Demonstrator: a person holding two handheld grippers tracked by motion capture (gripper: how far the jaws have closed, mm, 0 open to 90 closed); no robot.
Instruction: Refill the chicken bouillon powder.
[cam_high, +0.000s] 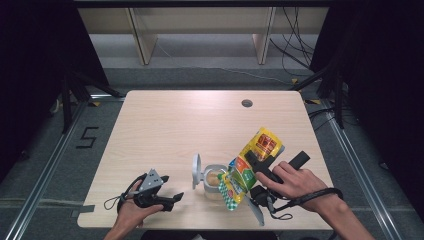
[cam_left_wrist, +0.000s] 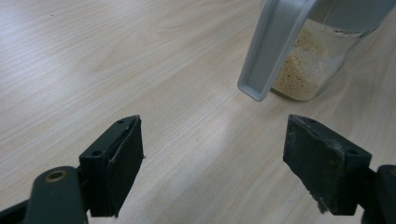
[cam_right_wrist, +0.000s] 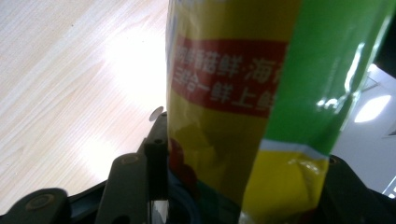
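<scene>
While right gripper (cam_high: 252, 172) jaws clamp yellow-green pouch (cam_right_wrist: 243, 93), red label Chinese; left gripper (cam_left_wrist: 212, 163) jaws wide.

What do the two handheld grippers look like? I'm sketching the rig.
The left gripper is black with a grey three-cornered plate and a looping black cable. The right gripper is black with a cylindrical handle and a black wrist strap. Both jaws end in flat black pads.
</scene>
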